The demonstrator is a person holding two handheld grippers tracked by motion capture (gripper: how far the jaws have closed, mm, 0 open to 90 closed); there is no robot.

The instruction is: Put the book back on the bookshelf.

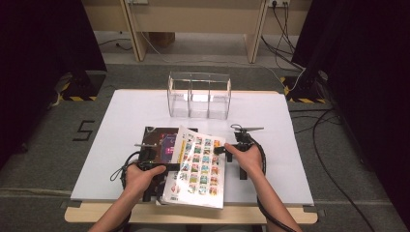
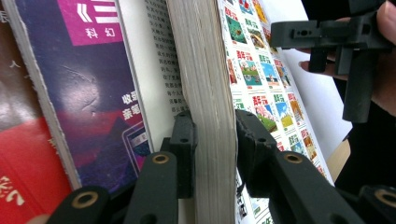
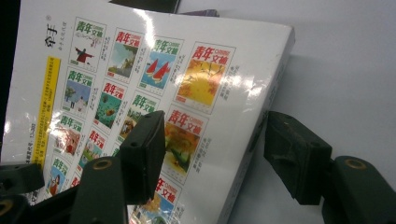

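A thick book (image 1: 198, 166) with a white cover full of small magazine pictures stands tilted over the table's near middle. My left gripper (image 1: 164, 167) is shut on it: in the left gripper view the jaws (image 2: 215, 140) press both sides of its page block (image 2: 205, 84). My right gripper (image 1: 220, 149) is at the book's right edge. In the right gripper view it (image 3: 217, 135) is open, one jaw over the cover (image 3: 140, 79) and the other beyond the book's edge over bare table. The right gripper (image 2: 327, 35) also appears in the left gripper view.
A purple-covered book (image 1: 162, 140) and a red one (image 2: 23, 158) lie flat under the tilted book. A clear three-compartment organizer (image 1: 199, 95) stands at the back of the white table (image 1: 130, 111). Cables trail from both grippers.
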